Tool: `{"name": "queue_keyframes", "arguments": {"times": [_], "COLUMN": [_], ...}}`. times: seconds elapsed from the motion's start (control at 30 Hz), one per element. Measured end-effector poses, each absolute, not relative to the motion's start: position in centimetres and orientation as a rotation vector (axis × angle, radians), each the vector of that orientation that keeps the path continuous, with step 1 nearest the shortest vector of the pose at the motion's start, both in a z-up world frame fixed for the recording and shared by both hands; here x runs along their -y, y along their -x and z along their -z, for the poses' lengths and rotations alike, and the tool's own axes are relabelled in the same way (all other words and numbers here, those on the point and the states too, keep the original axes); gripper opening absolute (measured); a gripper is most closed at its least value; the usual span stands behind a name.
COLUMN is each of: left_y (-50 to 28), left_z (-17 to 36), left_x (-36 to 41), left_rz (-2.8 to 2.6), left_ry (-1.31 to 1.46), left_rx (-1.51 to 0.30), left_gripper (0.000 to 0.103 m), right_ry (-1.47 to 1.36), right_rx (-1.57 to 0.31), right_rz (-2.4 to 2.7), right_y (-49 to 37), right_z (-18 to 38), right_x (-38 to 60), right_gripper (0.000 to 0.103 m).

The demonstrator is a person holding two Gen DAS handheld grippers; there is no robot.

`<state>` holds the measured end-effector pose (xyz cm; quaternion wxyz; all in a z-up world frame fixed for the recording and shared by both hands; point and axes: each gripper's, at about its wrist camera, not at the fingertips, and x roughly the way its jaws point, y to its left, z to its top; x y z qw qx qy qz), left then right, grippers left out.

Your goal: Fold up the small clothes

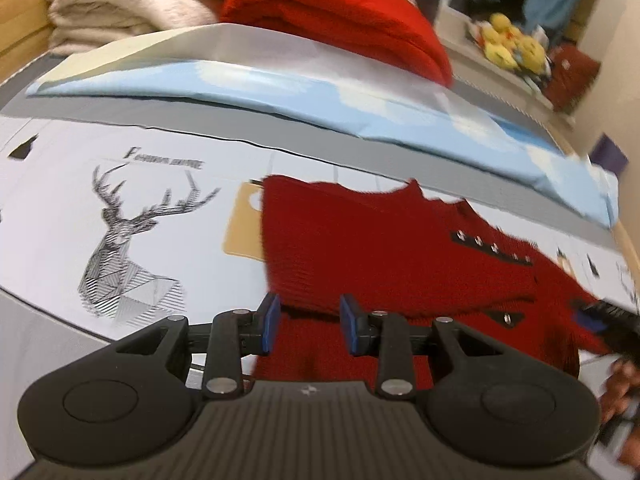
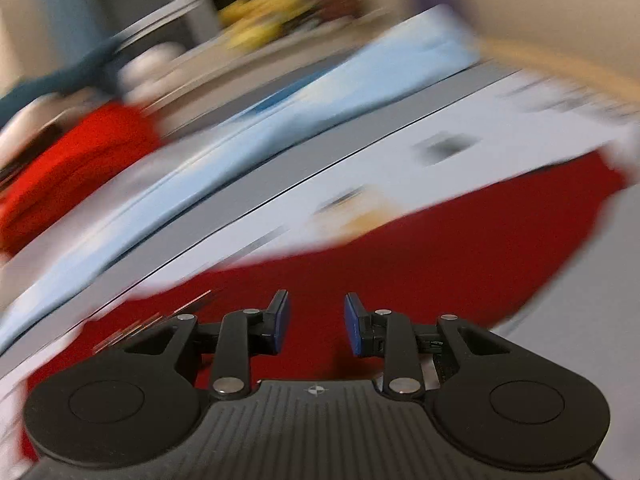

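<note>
Deer-printed bedding [image 1: 132, 240] carries the dark red knit top [image 1: 380, 248], spread beside the deer. My left tongs [image 1: 308, 326] stand parted over its near edge with knit between the pads, not pinched; my right tongs [image 2: 317, 322] gape above it, empty.

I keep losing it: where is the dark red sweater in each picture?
Left wrist: dark red sweater, centre right, running under the jaws.
Right wrist: blurred, it fills the lower middle.
Shared landmark: the folded light blue sheet behind it.
</note>
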<state>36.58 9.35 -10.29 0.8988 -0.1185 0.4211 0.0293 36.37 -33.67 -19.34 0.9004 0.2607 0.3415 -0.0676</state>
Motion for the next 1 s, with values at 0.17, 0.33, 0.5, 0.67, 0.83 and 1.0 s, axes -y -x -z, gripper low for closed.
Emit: {"name": "queue_keyframes", "arguments": {"times": [0.17, 0.33, 0.5, 0.67, 0.83, 1.0], "left_y": [-35.8, -34.3, -33.0, -32.3, -31.6, -31.4], "left_z": [8.9, 7.2, 6.2, 6.0, 6.4, 8.5], "left_x": [-13.5, -19.3, -24.9, -28.7, -30.1, -30.8], "left_rz": [-0.136, -0.234, -0.357, -0.418, -0.426, -0.42], "left_ry": [0.314, 0.365, 0.413, 0.499, 0.53, 0.607], "left_rx": [-0.835, -0.779, -0.735, -0.725, -0.732, -0.776], "left_gripper": [0.036, 0.036, 0.036, 0.036, 0.036, 0.036], "right_ry": [-0.67, -0.748, -0.571, -0.597, -0.742, -0.524], "right_rx": [-0.821, -0.887, -0.777, -0.642, -0.77, -0.831], "right_rz": [-0.019, 0.084, 0.303, -0.375, -0.654, -0.47], "right_y": [-39.8, -43.5, -45.3, -44.8, -41.5, -36.2], "right_z": [21.2, 23.6, 20.7, 13.5, 9.6, 8.0], "right_x": [24.8, 20.9, 14.5, 1.9, -0.6, 6.4], "right_gripper": [0.032, 0.039, 0.011, 0.016, 0.033, 0.036]}}
